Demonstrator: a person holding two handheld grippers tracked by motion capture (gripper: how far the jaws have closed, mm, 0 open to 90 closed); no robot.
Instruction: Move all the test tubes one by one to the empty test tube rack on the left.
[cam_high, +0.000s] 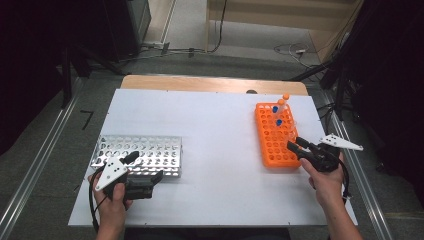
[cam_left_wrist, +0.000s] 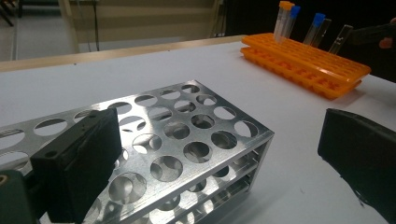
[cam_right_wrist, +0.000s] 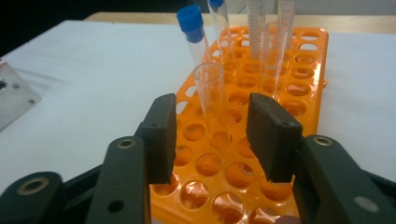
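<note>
Uncapped glass tube (cam_right_wrist: 211, 100) stands in the orange rack (cam_right_wrist: 299, 100), between the right gripper's (cam_right_wrist: 212, 135) open, untouching jaws. 2 blue-capped tubes (cam_right_wrist: 192, 28) crowd behind. Left gripper (cam_left_wrist: 219, 154) gapes wide beside the metal rack (cam_left_wrist: 187, 135). No legible writing.

The right gripper (cam_right_wrist: 210, 135) is hovering over the near end of the orange rack (cam_right_wrist: 317, 84), its two black jaws standing apart with a gap on either side of an open glass tube (cam_right_wrist: 211, 100). That tube is sitting upright in a rack hole, between the pads but not pressed by them. Behind it a blue-capped tube (cam_right_wrist: 194, 32) is leaning slightly left, and more clear tubes (cam_right_wrist: 261, 32) are standing farther back. The rack is resting on a white table (cam_right_wrist: 93, 79).
</note>
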